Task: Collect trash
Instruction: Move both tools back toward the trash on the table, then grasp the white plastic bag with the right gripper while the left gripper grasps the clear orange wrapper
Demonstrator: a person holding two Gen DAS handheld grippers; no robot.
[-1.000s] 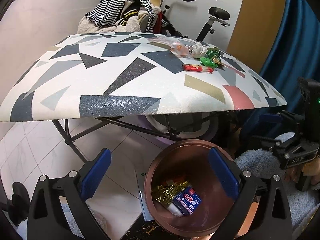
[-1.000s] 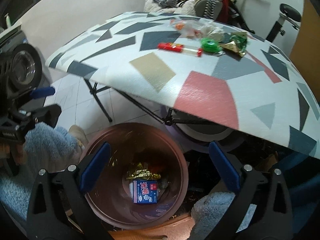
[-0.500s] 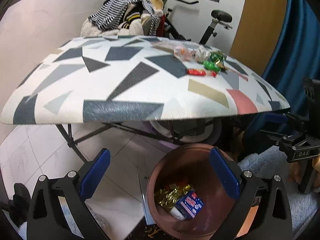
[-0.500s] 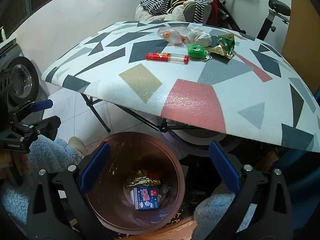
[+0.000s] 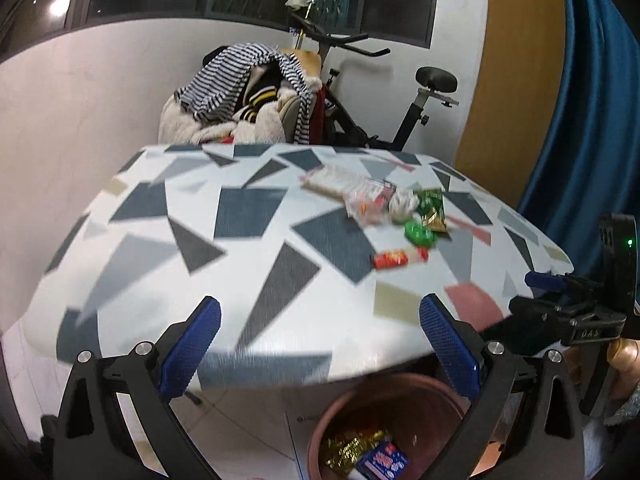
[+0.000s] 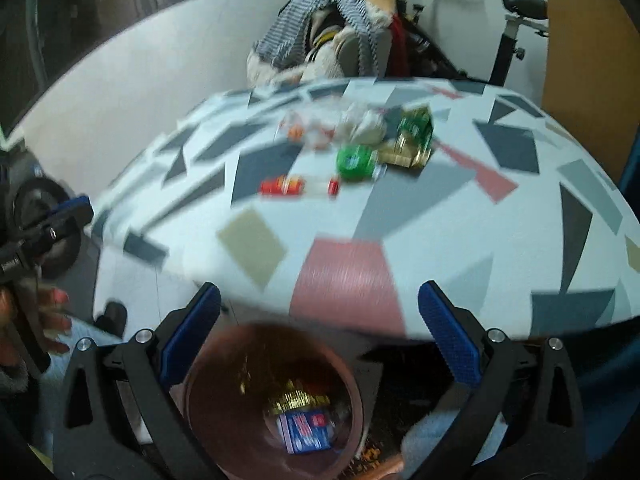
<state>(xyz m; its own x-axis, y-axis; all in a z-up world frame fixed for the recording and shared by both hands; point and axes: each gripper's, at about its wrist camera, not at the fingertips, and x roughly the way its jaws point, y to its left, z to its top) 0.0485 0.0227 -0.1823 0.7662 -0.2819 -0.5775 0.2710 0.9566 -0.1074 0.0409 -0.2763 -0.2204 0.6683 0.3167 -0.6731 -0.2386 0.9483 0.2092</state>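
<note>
both our jaws gape empty; left gripper and right gripper face counter trash above the bin.

tabletop: matt, fine-grained cover w/ printed shards; looks like coated cloth or vinyl, can't tell which
left tongs: matt black plastic arms, blue knurled rubbery pads, small shiny metal screws
right tongs: same build; blue pads w/ diamond texture
bin: smooth reddish-brown plastic, slight sheen inside
gold wrapper: crinkled foil, glossy
blue box: printed card, semi-gloss
green wrapper: shiny foil
striped top: soft knit cloth
curtain: blue cloth, satin sheen
</note>
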